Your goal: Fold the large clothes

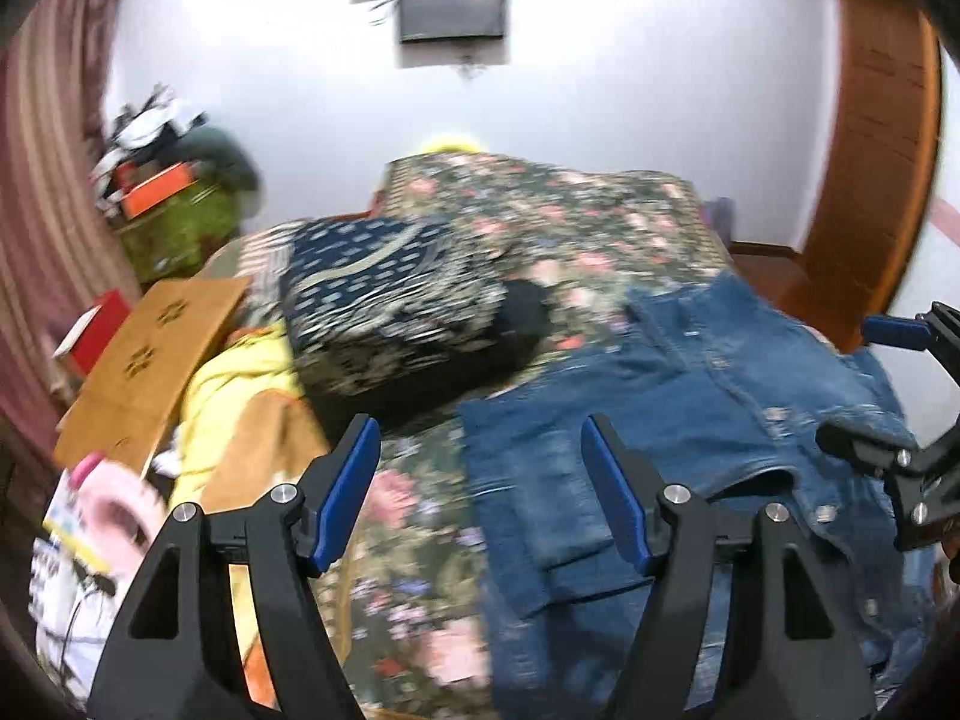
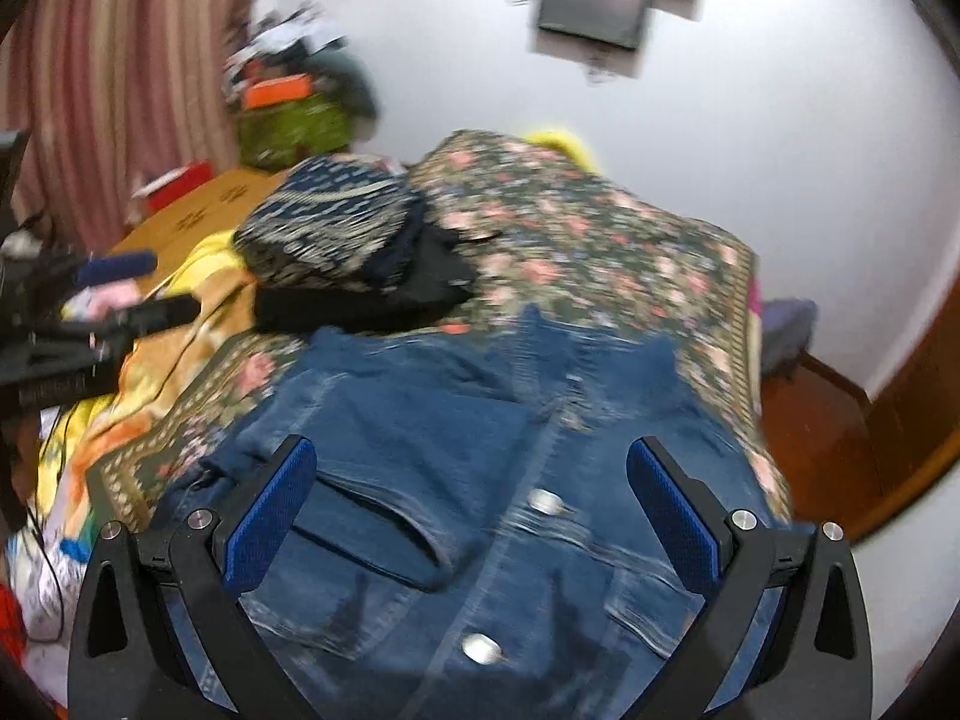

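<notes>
A blue denim jacket [image 1: 690,390] [image 2: 450,420] with metal buttons lies spread, front up, on a floral bedspread [image 1: 570,222] [image 2: 600,240]. My left gripper [image 1: 478,426] stands open above the jacket's left edge, with nothing between its blue pads. It also shows at the left edge of the right wrist view as the left gripper [image 2: 150,288]. My right gripper [image 2: 469,447] hangs open over the jacket's buttoned middle and holds nothing. In the left wrist view the right gripper [image 1: 870,384] is at the far right, over the jacket's right side.
A folded stack of dark patterned clothes [image 1: 384,312] [image 2: 336,228] rests on the bed behind the jacket, on a black garment [image 2: 420,282]. Left of the bed are a yellow blanket [image 1: 240,372], a cardboard box [image 1: 150,360] and clutter. A wooden door frame [image 1: 882,150] rises at the right.
</notes>
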